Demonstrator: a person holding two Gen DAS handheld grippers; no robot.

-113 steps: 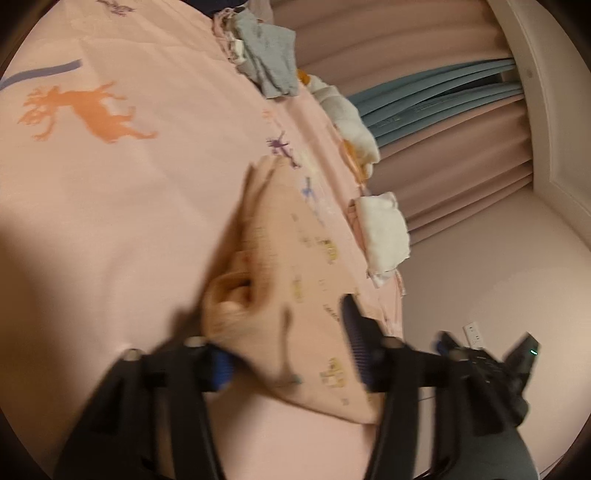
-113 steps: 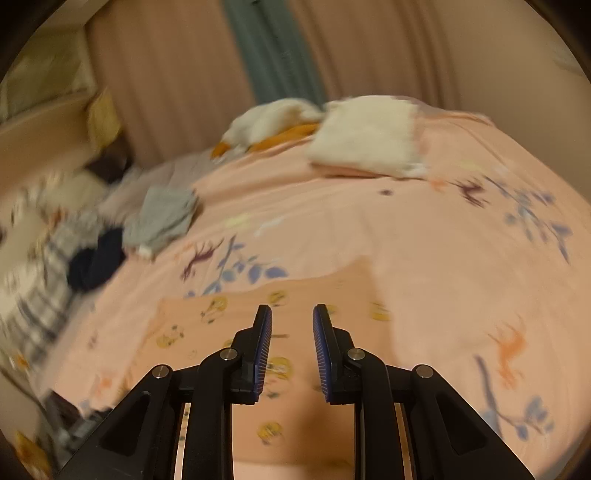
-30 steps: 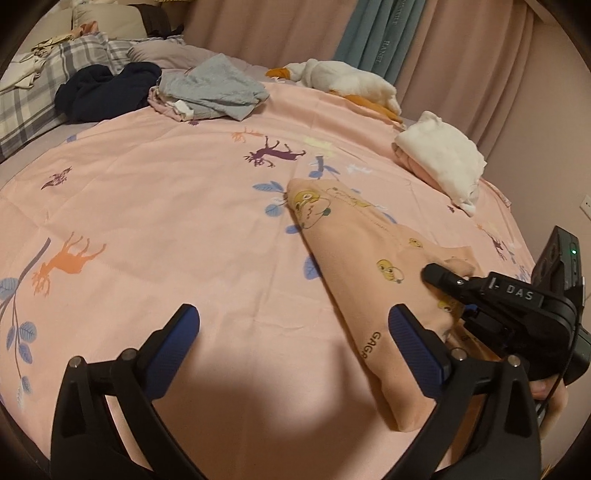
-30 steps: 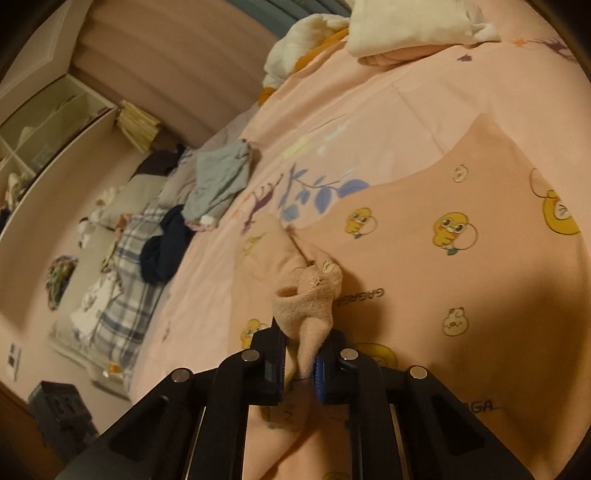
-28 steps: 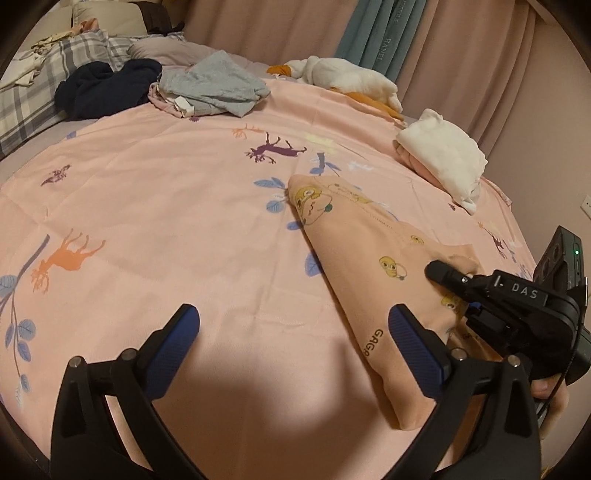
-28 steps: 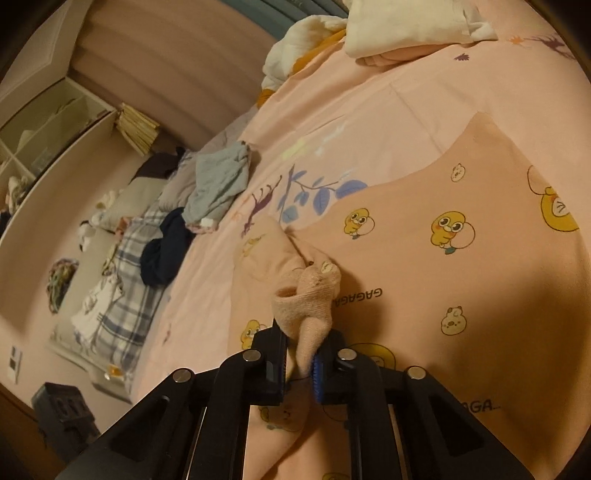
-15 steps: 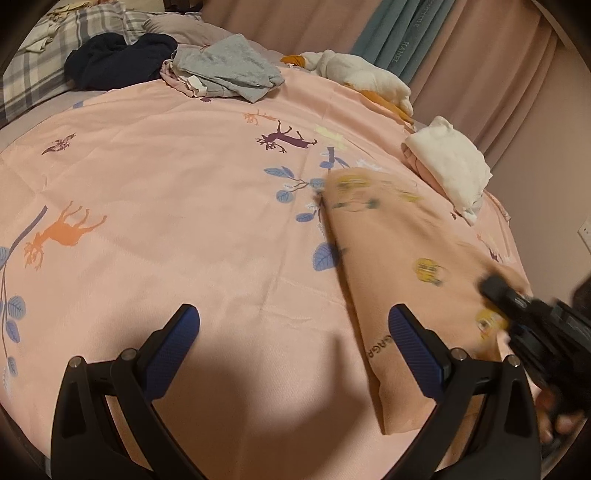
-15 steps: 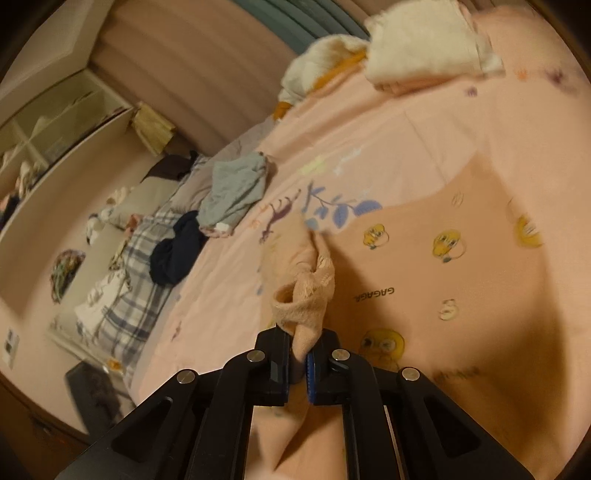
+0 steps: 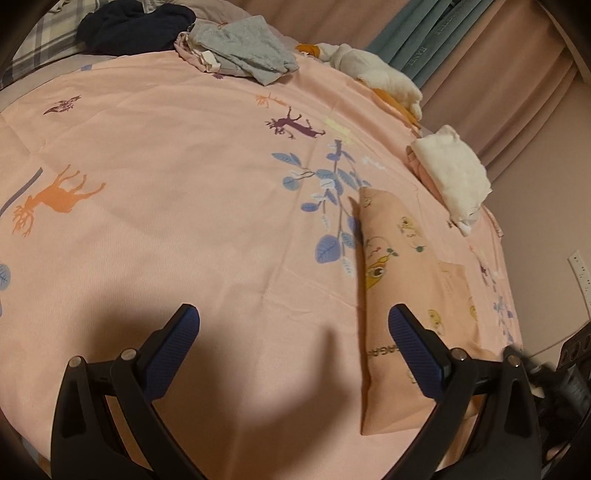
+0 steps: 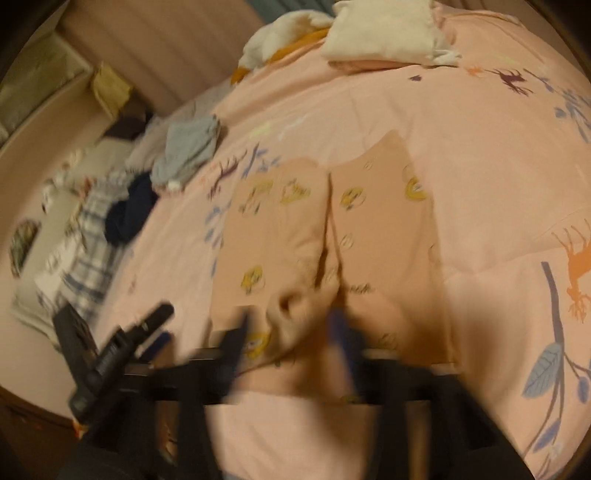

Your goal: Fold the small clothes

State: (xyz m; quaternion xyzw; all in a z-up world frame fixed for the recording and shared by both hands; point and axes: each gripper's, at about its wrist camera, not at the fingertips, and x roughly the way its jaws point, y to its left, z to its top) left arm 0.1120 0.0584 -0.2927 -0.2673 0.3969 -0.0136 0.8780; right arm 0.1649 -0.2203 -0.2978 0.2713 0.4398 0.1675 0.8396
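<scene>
A small peach garment [image 9: 402, 295] with yellow duck prints lies on the pink bedsheet [image 9: 166, 184], with one side folded over the other. In the right wrist view the garment [image 10: 332, 236] shows a seam down its middle and a bunched cuff at its near edge. My left gripper [image 9: 291, 343] is open and empty, hovering just left of the garment. My right gripper [image 10: 291, 332] is blurred; its jaws stand apart around the bunched cuff. It also shows at the left wrist view's right edge [image 9: 546, 373].
A folded white and pink pile [image 9: 454, 177] sits at the far right of the bed. Grey clothes [image 9: 240, 55], a dark garment [image 9: 136, 24] and a white plush toy [image 9: 376, 74] lie at the back. Curtains hang behind.
My right gripper carried the pinched cuff across the garment and has opened, so the garment now lies folded. My left gripper stayed open and shifted slightly.
</scene>
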